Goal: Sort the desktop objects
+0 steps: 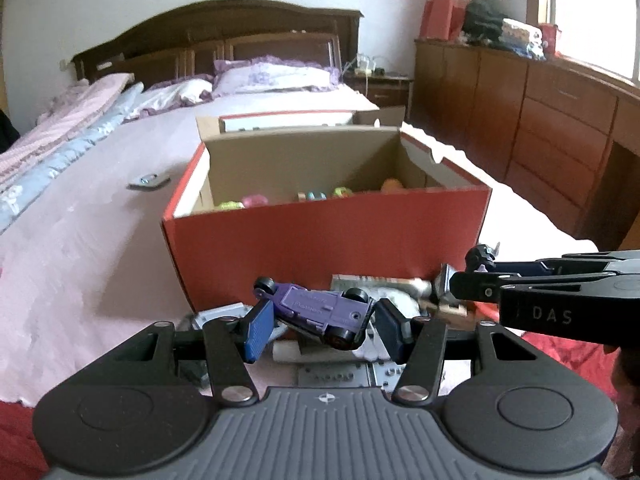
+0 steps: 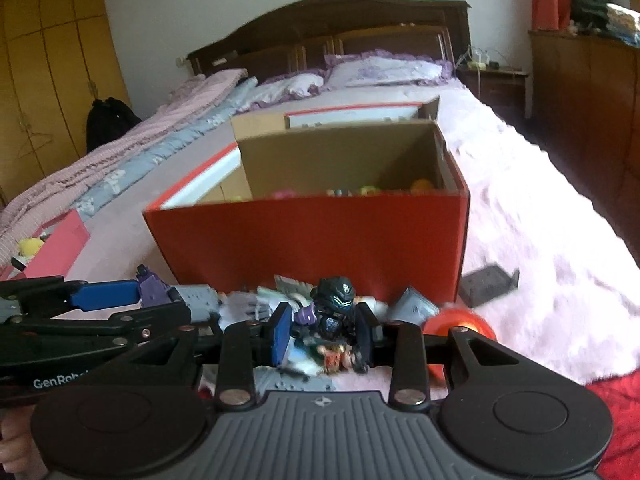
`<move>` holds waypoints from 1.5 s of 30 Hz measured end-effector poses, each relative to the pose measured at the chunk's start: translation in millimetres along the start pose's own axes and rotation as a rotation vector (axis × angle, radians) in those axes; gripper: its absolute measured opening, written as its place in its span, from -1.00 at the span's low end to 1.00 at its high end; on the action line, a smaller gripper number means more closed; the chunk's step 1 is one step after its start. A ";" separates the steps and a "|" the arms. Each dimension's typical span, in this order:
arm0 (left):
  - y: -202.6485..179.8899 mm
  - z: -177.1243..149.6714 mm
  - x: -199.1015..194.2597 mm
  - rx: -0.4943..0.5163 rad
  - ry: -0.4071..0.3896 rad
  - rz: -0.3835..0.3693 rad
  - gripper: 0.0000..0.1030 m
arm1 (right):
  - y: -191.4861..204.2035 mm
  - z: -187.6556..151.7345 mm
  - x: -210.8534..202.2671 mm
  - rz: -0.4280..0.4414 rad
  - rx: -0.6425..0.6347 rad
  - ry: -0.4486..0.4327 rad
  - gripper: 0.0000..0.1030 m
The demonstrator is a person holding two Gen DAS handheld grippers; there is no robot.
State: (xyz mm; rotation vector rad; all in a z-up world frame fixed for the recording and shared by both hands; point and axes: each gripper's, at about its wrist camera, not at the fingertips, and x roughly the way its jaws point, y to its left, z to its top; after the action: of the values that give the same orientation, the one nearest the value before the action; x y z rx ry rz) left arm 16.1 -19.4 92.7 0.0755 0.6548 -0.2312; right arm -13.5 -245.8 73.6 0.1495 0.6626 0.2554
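A purple toy car (image 1: 320, 312) is clamped between the blue pads of the left gripper (image 1: 322, 326), tilted with its underside and black wheels turned toward the camera and its nose dipping to the right; it hangs just in front of the near wall of an open red cardboard box (image 1: 328, 236). In the right wrist view a small dark robot figure (image 2: 334, 314) with a purple arm sits upright between the pads of the right gripper (image 2: 323, 336), which is closed on it, again just short of the box's red front. Each tool shows in the other's view, reaching in from the side (the left one carries the lettering "GenRob" on its body). Inside the box lie several small bright toys (image 1: 320, 195), pink, green and orange, too blurred to name. Beneath the grippers a scatter of grey studded plates (image 1: 344, 376) and pale pieces lies on the pink bedspread (image 1: 100, 248), with what may be a red-orange disc (image 2: 460, 326) just right of the right gripper and a dark grey piece (image 2: 486, 286) beyond it. Pillows (image 1: 272, 76) and a dark wooden headboard (image 1: 224, 28) stand behind the box.
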 end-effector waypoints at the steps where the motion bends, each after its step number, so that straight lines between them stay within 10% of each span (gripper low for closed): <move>1: 1.0 5.0 -0.8 -0.003 -0.008 -0.005 0.08 | 0.9 5.3 -2.4 0.004 -0.003 -0.009 -0.29; 13: -4.1 79.4 15.1 0.038 -0.106 -0.015 0.08 | 3.0 70.6 6.7 0.019 -0.028 -0.088 -0.29; 26: 12.6 106.0 78.6 0.026 -0.013 0.062 0.17 | -3.0 127.0 73.5 -0.035 -0.016 -0.066 -0.26; 45: 9.5 30.9 41.1 -0.017 0.036 0.045 0.36 | -17.1 31.8 45.2 -0.085 0.016 -0.004 -0.01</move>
State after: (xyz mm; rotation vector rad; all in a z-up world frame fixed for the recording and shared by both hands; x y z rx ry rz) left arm 68.3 -22.3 92.0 0.0781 0.6904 -0.1813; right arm 43.9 -251.2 68.2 0.1363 0.6656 0.1684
